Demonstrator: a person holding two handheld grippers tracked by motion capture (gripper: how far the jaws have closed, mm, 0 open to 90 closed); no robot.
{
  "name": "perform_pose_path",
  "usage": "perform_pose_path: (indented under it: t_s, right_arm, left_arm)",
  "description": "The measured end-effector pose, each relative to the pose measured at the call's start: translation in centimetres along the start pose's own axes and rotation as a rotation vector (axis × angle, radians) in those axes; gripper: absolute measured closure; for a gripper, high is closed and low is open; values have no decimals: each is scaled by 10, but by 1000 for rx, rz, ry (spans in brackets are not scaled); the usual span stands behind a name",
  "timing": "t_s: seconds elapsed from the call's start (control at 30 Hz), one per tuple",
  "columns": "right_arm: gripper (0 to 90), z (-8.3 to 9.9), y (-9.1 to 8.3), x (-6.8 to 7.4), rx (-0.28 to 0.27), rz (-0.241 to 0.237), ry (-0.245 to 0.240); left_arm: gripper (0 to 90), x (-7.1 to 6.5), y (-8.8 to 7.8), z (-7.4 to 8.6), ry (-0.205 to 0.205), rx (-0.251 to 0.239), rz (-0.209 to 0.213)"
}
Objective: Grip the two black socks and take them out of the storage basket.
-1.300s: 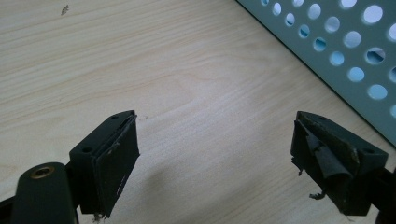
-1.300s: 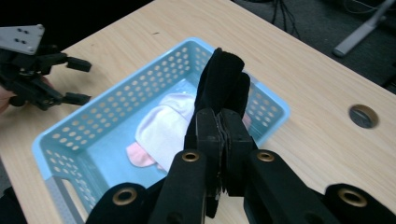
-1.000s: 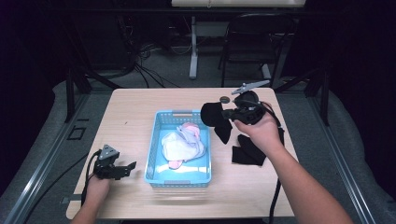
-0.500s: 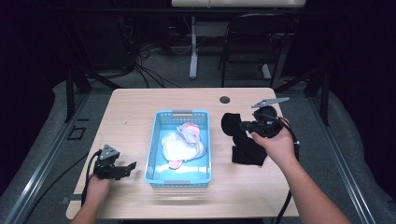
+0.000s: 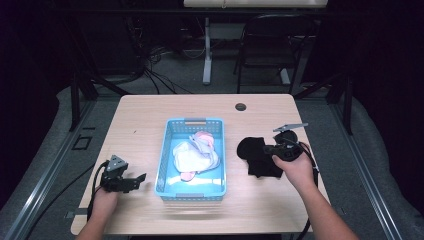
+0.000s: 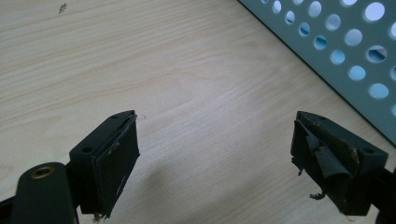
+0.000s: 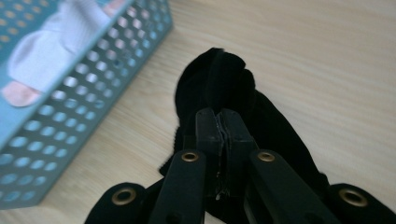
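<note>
A black cloth [image 5: 255, 156] lies on the wooden table [image 5: 150, 120] just right of the blue basket [image 5: 170, 131]. My right gripper [image 5: 267, 149] is shut on it, and in the right gripper view the jaws pinch a fold of the black cloth [image 7: 219, 79] at my right gripper [image 7: 221, 122]. White and pink clothes [image 5: 196, 151] lie in the basket. My left gripper [image 5: 139, 180] rests low over the table left of the basket, open and holding nothing. The left gripper view has my left gripper [image 6: 215, 158] over bare wood beside the basket wall [image 6: 336, 46].
The perforated basket wall [image 7: 70, 116] stands close to the left of the black cloth. A round cable hole [image 5: 240, 106] sits near the table's far edge. A chair [image 5: 260, 45] and stand legs are on the floor beyond the table.
My right gripper has carried the black cloth from above the basket's right rim rightward and down onto the table. The left gripper has stayed still.
</note>
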State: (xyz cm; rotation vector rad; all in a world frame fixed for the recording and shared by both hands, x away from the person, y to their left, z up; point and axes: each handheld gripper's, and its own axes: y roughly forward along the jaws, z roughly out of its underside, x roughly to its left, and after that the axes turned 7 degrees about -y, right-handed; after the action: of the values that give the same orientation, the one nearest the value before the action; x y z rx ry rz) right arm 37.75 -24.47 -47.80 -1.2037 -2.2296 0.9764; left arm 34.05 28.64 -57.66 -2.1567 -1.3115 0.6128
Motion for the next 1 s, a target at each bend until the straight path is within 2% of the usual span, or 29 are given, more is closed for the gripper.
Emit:
perform_pose_path:
  t_s: [0.07, 0.1, 0.13, 0.2, 0.27, 0.3, 0.33, 0.37, 0.5, 0.6, 0.63, 0.67, 0.7, 0.73, 0.77, 0.8, 0.83, 0.87, 0.97, 1.0]
  right_arm:
    - [874, 15, 9, -13, 6, 16, 58]
    - [874, 15, 9, -13, 6, 16, 58]
    - [868, 23, 13, -19, 10, 29, 87]
    - [861, 27, 14, -22, 11, 35, 100]
    - [805, 38, 18, -29, 1, 56, 137]
    - [805, 38, 18, -29, 1, 56, 137]
    - [762, 46, 20, -33, -16, 53, 174]
    - [739, 50, 21, -34, -26, 50, 190]
    - [677, 61, 22, -37, -60, 59, 226]
    - [624, 65, 18, -37, -104, 66, 225]
    - [624, 65, 18, -37, -104, 66, 225]
    - [595, 67, 15, -36, -129, 63, 226]
    - [595, 67, 15, -36, -129, 63, 226]
    - [573, 68, 13, -35, -135, 73, 200]
    - [573, 68, 13, -35, -135, 73, 200]
    - [544, 70, 13, -33, -125, 96, 171]
    - [544, 70, 13, -33, -125, 96, 171]
    - [532, 71, 12, -31, -132, 116, 144]
    - [513, 72, 10, -31, -141, 119, 134]
    - [505, 73, 9, -30, -151, 138, 115]
  left_arm:
    - [152, 0, 0, 0, -3, 2, -2]
    - [152, 0, 0, 0, -3, 2, -2]
    - [152, 0, 1, 0, -1, 3, -2]
    - [152, 0, 1, 0, -1, 3, -2]
    - [152, 0, 1, 0, -1, 4, -4]
    - [152, 0, 1, 0, -1, 4, -4]
    - [152, 0, 1, 0, -1, 4, -4]
    - [152, 0, 1, 1, -1, 5, -5]
    - [152, 0, 2, 1, -3, 12, -6]
    - [152, 0, 2, 1, 0, 9, -6]
    - [152, 0, 2, 1, 0, 9, -6]
    - [152, 0, 2, 1, -1, 8, -7]
    - [152, 0, 2, 1, -1, 8, -7]
    - [152, 1, 2, 0, 2, 15, -7]
    - [152, 1, 2, 0, 2, 15, -7]
    - [152, 1, 1, 0, 0, 14, -8]
    - [152, 1, 1, 0, 0, 14, -8]
    - [152, 1, 1, 0, 1, 14, -9]
    - [152, 1, 2, 0, 1, 6, -10]
    - [152, 1, 2, 0, 1, 8, -9]
